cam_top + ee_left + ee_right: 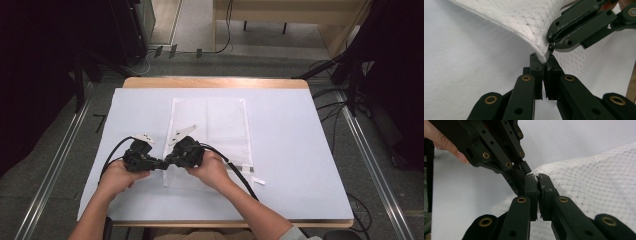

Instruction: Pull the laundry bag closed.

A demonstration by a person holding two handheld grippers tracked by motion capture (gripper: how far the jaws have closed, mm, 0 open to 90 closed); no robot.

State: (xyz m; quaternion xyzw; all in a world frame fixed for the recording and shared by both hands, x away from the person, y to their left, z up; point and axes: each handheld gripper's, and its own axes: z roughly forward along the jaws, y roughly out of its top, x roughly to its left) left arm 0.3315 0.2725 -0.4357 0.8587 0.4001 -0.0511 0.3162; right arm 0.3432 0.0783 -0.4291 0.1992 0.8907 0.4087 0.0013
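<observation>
Both grippers, left gripper (543,65) and right gripper (538,182), are clamped on the near left corner of the white mesh bag (210,135), which lies flat on the white table cover (300,165). I judge the mesh light, limp and snag-prone, so I grip its hemmed edge.

Lab, covered table (300,150), black curtains (45,60), floor cables (327,107)
</observation>
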